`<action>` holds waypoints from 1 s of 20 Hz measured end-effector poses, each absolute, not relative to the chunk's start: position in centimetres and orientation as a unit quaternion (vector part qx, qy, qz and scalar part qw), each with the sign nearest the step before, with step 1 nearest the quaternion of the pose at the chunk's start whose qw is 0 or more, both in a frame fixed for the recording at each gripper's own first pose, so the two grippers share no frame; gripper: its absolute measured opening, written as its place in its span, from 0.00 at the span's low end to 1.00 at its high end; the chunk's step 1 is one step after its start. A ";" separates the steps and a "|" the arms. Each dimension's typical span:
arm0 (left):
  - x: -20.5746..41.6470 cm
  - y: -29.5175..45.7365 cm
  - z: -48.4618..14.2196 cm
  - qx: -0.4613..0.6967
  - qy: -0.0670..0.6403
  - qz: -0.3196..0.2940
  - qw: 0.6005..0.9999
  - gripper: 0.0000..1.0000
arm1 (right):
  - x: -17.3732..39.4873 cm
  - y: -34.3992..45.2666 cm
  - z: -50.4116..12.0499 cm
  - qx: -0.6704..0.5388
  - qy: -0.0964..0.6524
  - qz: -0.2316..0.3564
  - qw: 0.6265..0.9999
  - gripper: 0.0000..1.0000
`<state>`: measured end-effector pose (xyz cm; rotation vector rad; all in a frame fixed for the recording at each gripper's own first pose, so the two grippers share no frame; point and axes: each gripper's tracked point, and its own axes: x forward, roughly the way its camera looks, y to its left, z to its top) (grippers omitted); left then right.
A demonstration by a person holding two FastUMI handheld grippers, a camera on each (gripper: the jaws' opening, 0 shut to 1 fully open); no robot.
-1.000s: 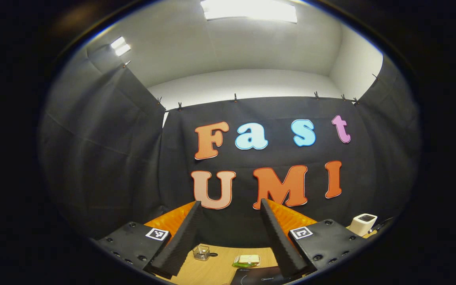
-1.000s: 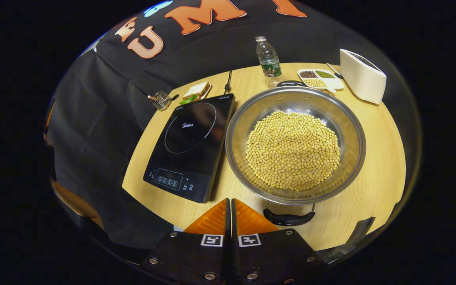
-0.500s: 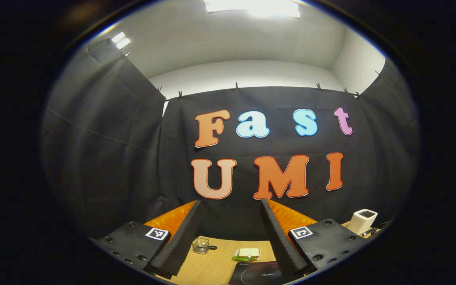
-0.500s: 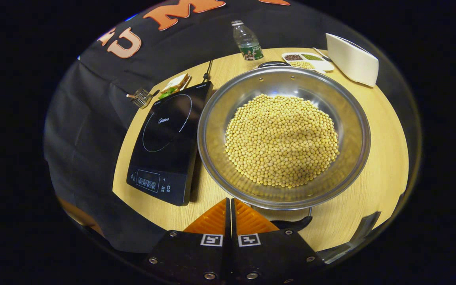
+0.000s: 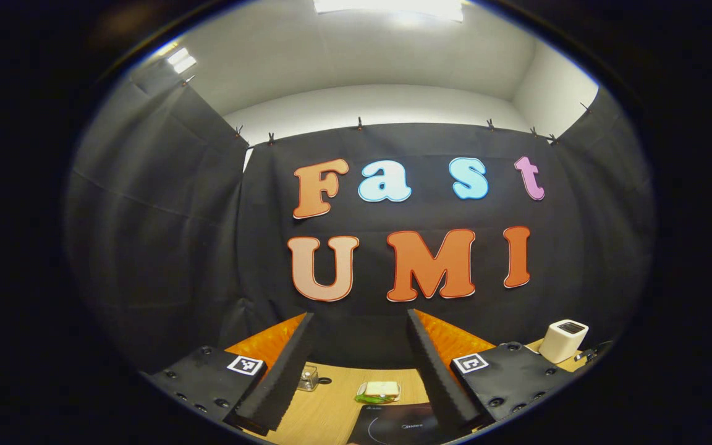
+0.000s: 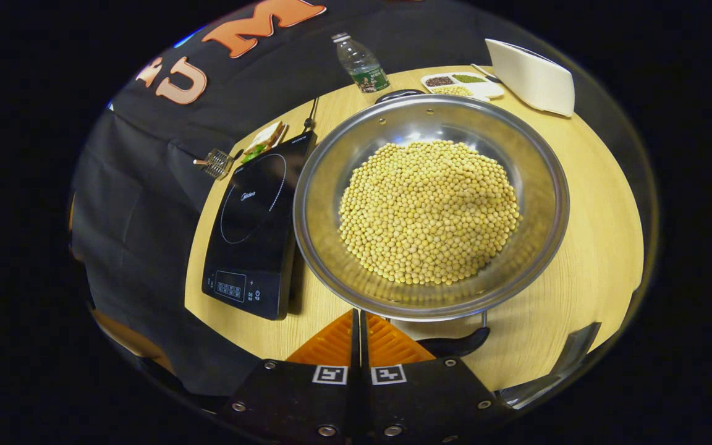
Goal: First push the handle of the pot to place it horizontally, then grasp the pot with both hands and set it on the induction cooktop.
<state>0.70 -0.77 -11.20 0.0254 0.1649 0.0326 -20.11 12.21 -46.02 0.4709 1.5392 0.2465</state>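
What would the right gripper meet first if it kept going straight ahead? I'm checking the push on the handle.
Probably the pot: its near rim, just past the shut right gripper, with the black handle slightly to its right.

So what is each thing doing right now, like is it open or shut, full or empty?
Pot: on the table beside the cooktop, full of yellow beans.
Near pot handle: untouched, just right of the right gripper.
Cooktop: bare, nothing on it.
Water bottle: upright, cap on.
Right gripper: shut, empty.
Left gripper: open, empty, above the table's edge.
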 end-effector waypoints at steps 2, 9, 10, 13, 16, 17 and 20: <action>0.9 -0.9 -11.4 0.012 0.086 0.017 0.996 0.94 | -20.2 10.8 -46.1 0.199 0.688 0.103 0.690 0.00; 0.9 -0.6 -11.9 0.012 0.081 0.028 0.996 0.96 | -20.1 7.9 -46.7 0.188 0.687 0.079 0.697 0.00; 0.9 -0.6 -12.1 0.012 0.083 0.029 0.996 0.96 | -20.0 7.5 -46.9 0.184 0.687 0.076 0.699 0.00; 0.8 -0.7 -12.6 0.012 0.087 0.029 0.996 0.98 | -19.9 6.6 -47.2 0.181 0.686 0.067 0.702 0.00; 0.8 -0.2 -12.8 0.012 0.089 0.032 0.995 0.96 | -19.7 5.3 -47.5 0.177 0.686 0.054 0.703 0.00; 0.8 -0.2 -12.9 0.011 0.090 0.033 0.995 0.98 | -19.7 4.8 -47.7 0.173 0.687 0.048 0.704 0.00; 0.9 0.2 -13.1 0.010 0.091 0.036 0.995 0.96 | -19.1 3.1 -48.5 0.167 0.688 0.026 0.706 0.00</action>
